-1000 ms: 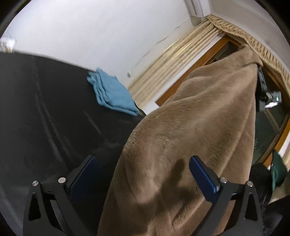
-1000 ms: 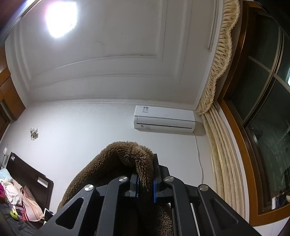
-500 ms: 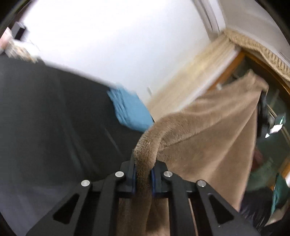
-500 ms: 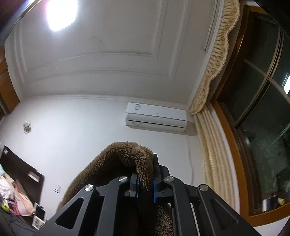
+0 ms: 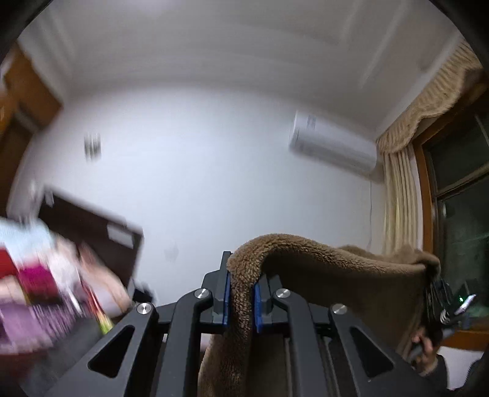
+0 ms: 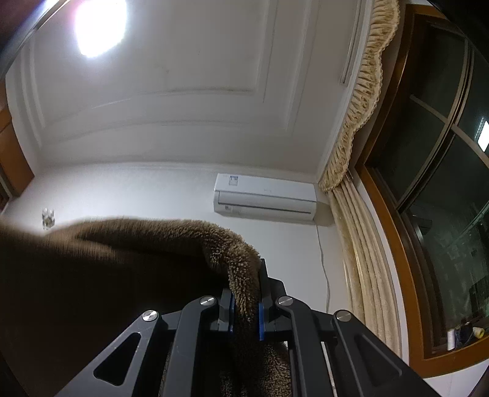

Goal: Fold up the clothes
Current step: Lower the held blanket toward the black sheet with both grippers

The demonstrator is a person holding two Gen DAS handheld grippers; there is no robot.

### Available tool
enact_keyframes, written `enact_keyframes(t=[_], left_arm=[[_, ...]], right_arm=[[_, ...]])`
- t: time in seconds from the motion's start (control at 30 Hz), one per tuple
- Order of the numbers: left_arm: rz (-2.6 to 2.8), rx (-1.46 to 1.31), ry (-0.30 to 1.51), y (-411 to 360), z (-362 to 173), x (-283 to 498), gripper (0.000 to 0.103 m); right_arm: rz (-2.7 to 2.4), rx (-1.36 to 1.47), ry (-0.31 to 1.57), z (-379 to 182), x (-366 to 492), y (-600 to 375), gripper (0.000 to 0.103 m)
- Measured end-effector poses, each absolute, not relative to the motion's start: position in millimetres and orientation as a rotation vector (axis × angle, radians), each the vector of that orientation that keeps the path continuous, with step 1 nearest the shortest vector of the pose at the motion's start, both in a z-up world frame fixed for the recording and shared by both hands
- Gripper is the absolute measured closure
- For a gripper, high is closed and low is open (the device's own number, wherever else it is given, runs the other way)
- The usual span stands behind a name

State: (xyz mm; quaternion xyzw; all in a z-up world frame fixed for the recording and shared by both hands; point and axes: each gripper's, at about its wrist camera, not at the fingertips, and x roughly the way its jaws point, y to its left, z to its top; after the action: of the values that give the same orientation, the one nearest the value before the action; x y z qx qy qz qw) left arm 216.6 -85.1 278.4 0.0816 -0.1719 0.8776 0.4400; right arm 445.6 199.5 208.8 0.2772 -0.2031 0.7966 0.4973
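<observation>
Brown fleece fills the lower half of both wrist views. It is one fuzzy garment (image 5: 351,281), and I have it pinched at two places. My left tool (image 5: 241,300) is clenched on a thick rolled edge of it, the blue pads pressed against the pile on either side; from there the cloth arches up over the tips and stretches away to the right of the frame, where its far corner ends at my right tool (image 5: 440,297), seen small at the right edge with my hand (image 5: 424,351) below it. In the right wrist view my right tool (image 6: 244,308) is likewise clamped on a folded edge of the garment (image 6: 122,259), which rises over the tips and spreads off to the left of the frame in a dark, slightly blurred sheet.

Both cameras look upward into the room. An air conditioner (image 6: 265,198) sits on the white wall near the centre of the right wrist view, with a beige curtain (image 6: 363,244) and a dark window (image 6: 443,168) to its right, and a bright ceiling light (image 6: 99,26) in the upper left. The left wrist view is motion-blurred; at its left edge I can make out a dark headboard (image 5: 91,232) and a smeared pile of pink, red and white things (image 5: 39,274) that I cannot identify.
</observation>
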Motion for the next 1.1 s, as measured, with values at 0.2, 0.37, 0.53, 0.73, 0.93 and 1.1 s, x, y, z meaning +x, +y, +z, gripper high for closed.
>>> enact_keyframes(t=[0.2,0.37,0.53,0.73,0.93,1.1], left_arm=[[2.25,0.461,-0.356,-100.3,327.3,268.5,0.09],[2.282,0.521,-0.35,-106.6,352.1,280.0,0.09],[2.305,0.552,-0.32,-107.5,356.8,284.9,0.09],[2.364,0.435,-0.246,-75.5,344.2,248.2,0.089],[2.434,0.201,-0.131,-11.9,314.4,174.3,0.089],[2.437,-0.072,-0.095,43.5,271.0,100.7,0.089]], right_arm=[[1.921,0.782,-0.457,230.3,471.1,186.0,0.092],[1.883,0.86,-0.493,243.2,490.4,163.8,0.092],[1.856,0.882,-0.54,248.9,500.0,148.0,0.092],[1.884,0.746,-0.55,244.5,469.3,167.4,0.092],[1.919,0.57,-0.547,235.6,425.3,199.5,0.092],[1.978,0.357,-0.493,216.4,368.3,259.1,0.092]])
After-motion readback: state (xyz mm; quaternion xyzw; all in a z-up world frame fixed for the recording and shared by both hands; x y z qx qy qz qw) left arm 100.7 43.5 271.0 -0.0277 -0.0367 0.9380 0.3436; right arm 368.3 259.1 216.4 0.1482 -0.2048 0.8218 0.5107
